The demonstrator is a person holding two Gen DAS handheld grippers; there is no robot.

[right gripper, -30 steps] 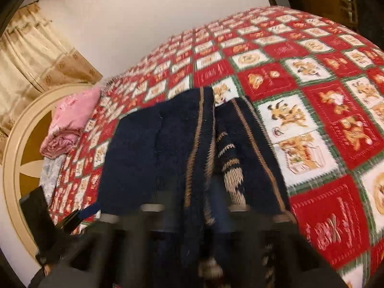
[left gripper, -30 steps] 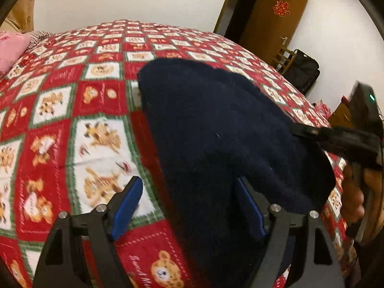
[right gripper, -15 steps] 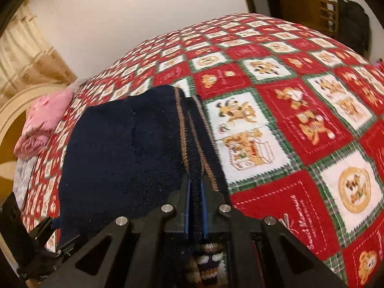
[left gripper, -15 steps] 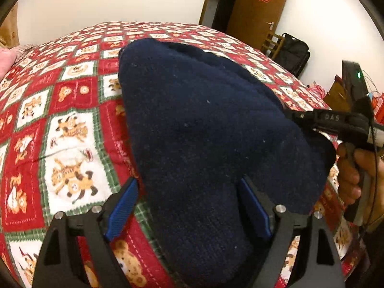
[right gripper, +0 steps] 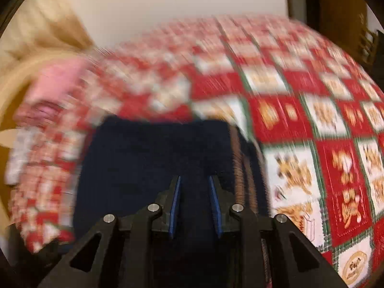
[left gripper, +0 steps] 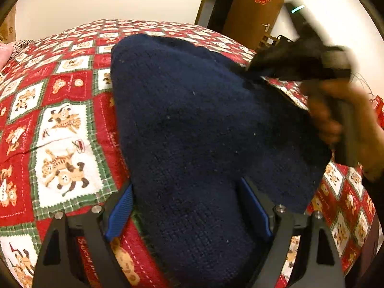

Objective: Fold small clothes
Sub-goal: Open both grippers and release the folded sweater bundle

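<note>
A dark navy knitted garment [left gripper: 192, 124] lies on the red patterned bedspread [left gripper: 60, 120]. My left gripper [left gripper: 189, 206] is open, its blue pads on either side of the garment's near end. In the left wrist view the right gripper [left gripper: 307, 64] is blurred above the garment's right edge, held by a hand. In the blurred right wrist view my right gripper [right gripper: 194, 204] is open with the jaws a little apart over the navy garment [right gripper: 148, 168]; brown stripes [right gripper: 242, 175] show along its right edge.
A pink folded cloth [right gripper: 55, 88] lies at the bed's far left by a beige headboard. A brown door [left gripper: 254, 9] and a chair with a dark bag [left gripper: 276, 40] stand beyond the bed. The bedspread's right edge [left gripper: 348, 192] is close.
My right gripper has let go of the garment's edge, opened and lifted away, moving fast. My left gripper stays open around the near end.
</note>
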